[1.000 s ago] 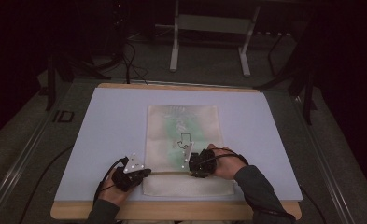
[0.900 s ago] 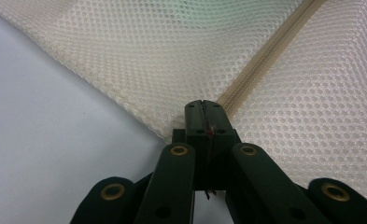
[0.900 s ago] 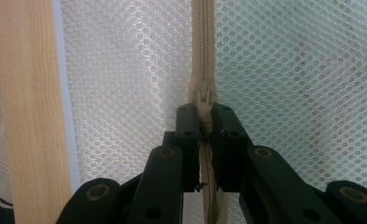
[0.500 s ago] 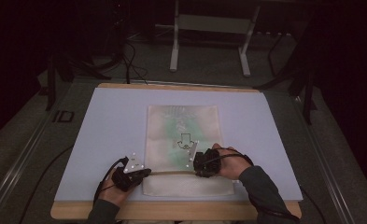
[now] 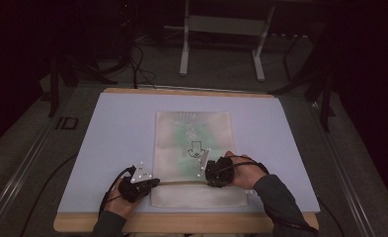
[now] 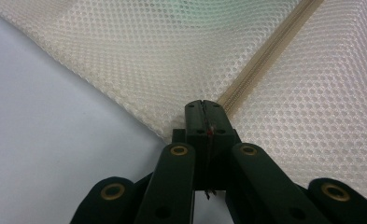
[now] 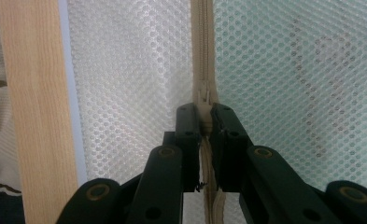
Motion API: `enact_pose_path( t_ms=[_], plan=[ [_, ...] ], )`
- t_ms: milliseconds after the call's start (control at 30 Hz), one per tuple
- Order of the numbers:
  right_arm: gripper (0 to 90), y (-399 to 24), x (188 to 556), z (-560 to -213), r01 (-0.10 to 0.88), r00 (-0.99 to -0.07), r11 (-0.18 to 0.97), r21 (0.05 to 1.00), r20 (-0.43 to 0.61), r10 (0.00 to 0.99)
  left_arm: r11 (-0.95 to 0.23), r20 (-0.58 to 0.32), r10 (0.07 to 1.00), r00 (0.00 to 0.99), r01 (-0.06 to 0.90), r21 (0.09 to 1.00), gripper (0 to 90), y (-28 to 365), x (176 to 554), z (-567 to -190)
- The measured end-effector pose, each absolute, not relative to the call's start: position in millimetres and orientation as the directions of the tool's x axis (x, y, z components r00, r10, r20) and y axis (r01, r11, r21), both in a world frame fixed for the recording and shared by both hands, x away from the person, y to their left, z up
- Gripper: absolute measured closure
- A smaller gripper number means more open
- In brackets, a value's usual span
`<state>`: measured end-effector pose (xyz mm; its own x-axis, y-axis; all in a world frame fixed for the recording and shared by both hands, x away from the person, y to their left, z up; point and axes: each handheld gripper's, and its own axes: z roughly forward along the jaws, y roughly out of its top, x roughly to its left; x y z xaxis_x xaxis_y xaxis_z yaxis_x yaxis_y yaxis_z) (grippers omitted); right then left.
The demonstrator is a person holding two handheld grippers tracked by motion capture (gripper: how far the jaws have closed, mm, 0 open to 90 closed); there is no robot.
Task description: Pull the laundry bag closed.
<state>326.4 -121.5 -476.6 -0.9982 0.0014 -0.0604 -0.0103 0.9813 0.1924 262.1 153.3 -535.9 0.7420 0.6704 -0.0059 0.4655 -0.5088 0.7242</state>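
- The mesh bag [image 5: 194, 153] lies flat in the middle of the table [image 5: 107, 128], its zipper [image 5: 181, 181] running across the near end.
- It's light, limp netting that bunches, so you need one end anchored.
- Your left tongs [image 6: 203, 112] are clamped on the bag's corner by the zipper end; your right tongs [image 7: 204, 119] pinch the zipper pull [image 7: 203, 122].
- There is open table on both sides; the wooden edge [image 7: 31, 112] is just beside you.
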Motion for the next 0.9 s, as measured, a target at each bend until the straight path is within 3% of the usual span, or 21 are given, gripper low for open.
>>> enact_pose_path(
  t_ms=[900],
  plan=[
    [82.3, -128.1, 327.2, -476.4, -0.002, -0.997, 0.983, 0.184, -0.072, 0.011, -0.508, -0.007, 0.671, 0.741, 0.467, 0.724, 89.6, 153.2, 262.0, -535.9]
  ],
)
